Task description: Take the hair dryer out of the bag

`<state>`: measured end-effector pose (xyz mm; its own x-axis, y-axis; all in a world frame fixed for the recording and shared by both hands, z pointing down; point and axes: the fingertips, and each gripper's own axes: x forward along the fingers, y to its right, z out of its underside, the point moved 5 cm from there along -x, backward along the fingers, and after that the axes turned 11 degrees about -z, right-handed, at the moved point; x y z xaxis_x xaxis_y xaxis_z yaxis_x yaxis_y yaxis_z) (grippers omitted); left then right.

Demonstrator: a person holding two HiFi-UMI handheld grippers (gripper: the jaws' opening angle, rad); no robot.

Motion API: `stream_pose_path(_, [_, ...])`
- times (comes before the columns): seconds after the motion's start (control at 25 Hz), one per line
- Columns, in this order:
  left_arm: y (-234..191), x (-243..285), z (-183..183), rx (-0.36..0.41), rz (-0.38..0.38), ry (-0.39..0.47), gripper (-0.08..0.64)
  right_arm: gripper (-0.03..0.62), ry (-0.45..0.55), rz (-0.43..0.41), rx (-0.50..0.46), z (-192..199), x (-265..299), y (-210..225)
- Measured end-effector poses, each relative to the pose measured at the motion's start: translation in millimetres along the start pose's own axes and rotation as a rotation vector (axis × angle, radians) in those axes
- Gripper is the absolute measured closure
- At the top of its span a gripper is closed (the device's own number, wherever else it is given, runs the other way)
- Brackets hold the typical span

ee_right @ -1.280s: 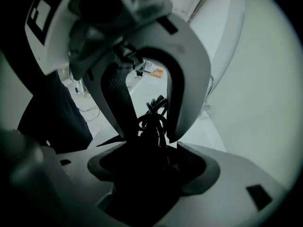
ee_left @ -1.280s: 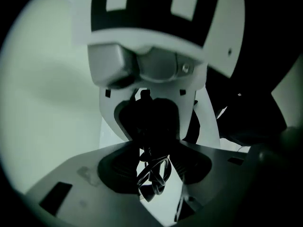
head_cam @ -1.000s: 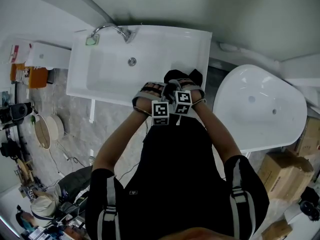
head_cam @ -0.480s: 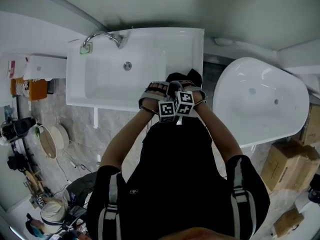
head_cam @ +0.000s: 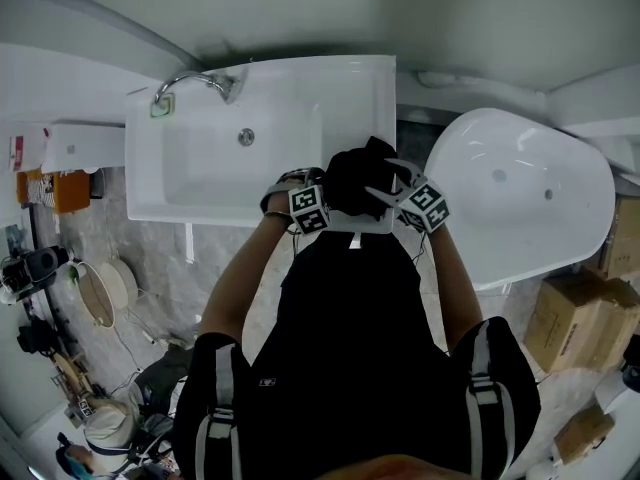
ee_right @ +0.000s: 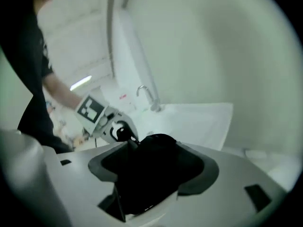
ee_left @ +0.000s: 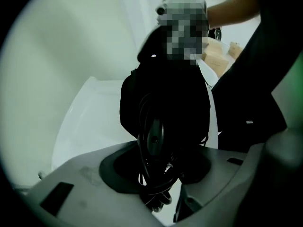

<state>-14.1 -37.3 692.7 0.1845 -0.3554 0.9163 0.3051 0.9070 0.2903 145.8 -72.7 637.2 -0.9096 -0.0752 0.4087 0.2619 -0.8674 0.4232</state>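
Note:
A black bag hangs between my two grippers over the sink's near right corner. My left gripper points steeply down into it. Its jaws have just been closing, and a coiled black cord with an oval black part is pinched in the narrow gap of this gripper. My right gripper comes at the bag from the right. Its jaws have just been opening wider, and black bag fabric fills the gap against both jaws. The hair dryer's body is hidden.
A white sink with a chrome faucet lies ahead on the left. A white bathtub stands at the right, with cardboard boxes below it. Cluttered items line the floor at the left.
My two grippers, side by side before, have parted. The right one swung to the right and rolled over. The left one shifted slightly left. The black bag now shows large between them.

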Motion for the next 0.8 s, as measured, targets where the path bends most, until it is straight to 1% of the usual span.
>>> stream_pose_path(0.08, [-4.0, -2.6, 3.9, -0.107, 0.041, 0.053, 0.38, 0.242, 0.224, 0.04, 0.242, 6.1, -31.5, 21.8])
stream_pose_path(0.12, [-7.2, -5.7, 5.4, -0.161, 0.055, 0.084, 0.382, 0.242, 0.289, 0.063, 0.327, 12.2, -43.1, 30.1])
stream_pose_path(0.16, [-10.5, -9.3, 7.4, -0.213, 0.066, 0.115, 0.382, 0.242, 0.311, 0.068, 0.385, 19.4, -48.9, 34.9])
stream_pose_path(0.2, [-13.4, -13.0, 9.9, -0.262, 0.073, 0.145, 0.385, 0.242, 0.306, 0.046, 0.427, 25.5, -48.7, 35.7])
stream_pose_path(0.24, [-16.0, -16.7, 13.0, -0.303, 0.076, 0.171, 0.385, 0.238, 0.296, 0.002, 0.462, 29.1, -44.1, 33.9])
stream_pose_path(0.32, [-19.0, -23.4, 20.6, -0.358, 0.071, 0.208, 0.387, 0.233, 0.28, -0.1, 0.511, 28.5, -30.4, 27.3])
stream_pose_path(0.36, [-19.5, -26.9, 24.5, -0.385, 0.07, 0.225, 0.387, 0.232, 0.261, -0.134, 0.512, 26.3, -24.5, 23.5])
stream_pose_path(0.44, [-21.1, -36.4, 31.1, -0.461, 0.076, 0.268, 0.387, 0.228, 0.172, -0.166, 0.458, 22.8, -15.5, 14.5])
stream_pose_path(0.52, [-24.8, -49.4, 37.6, -0.562, 0.089, 0.32, 0.388, 0.224, 0.045, -0.187, 0.364, 21.0, -6.1, 1.4])
stream_pose_path(0.56, [-26.5, -55.5, 40.9, -0.61, 0.092, 0.348, 0.388, 0.224, -0.002, -0.195, 0.312, 18.1, -1.1, -6.0])
stream_pose_path(0.6, [-28.0, -61.1, 43.3, -0.652, 0.092, 0.376, 0.388, 0.224, -0.024, -0.196, 0.26, 12.3, 3.1, -12.5])
stream_pose_path(0.64, [-28.8, -65.9, 45.0, -0.687, 0.092, 0.404, 0.388, 0.224, -0.026, -0.184, 0.209, 4.0, 6.1, -17.3])
stream_pose_path(0.68, [-29.0, -69.6, 46.6, -0.72, 0.092, 0.428, 0.388, 0.255, -0.018, -0.161, 0.166, -5.3, 7.4, -20.1])
stream_pose_path(0.72, [-29.6, -72.9, 48.3, -0.758, 0.09, 0.453, 0.388, 0.35, -0.01, -0.131, 0.136, -13.8, 7.3, -21.0])
stream_pose_path(0.76, [-31.3, -76.6, 50.5, -0.803, 0.085, 0.479, 0.388, 0.373, -0.007, -0.098, 0.118, -21.0, 5.7, -20.5])
stream_pose_path(0.8, [-34.0, -81.3, 53.5, -0.851, 0.081, 0.504, 0.388, 0.489, -0.004, -0.066, 0.106, -27.3, 2.7, -19.4])
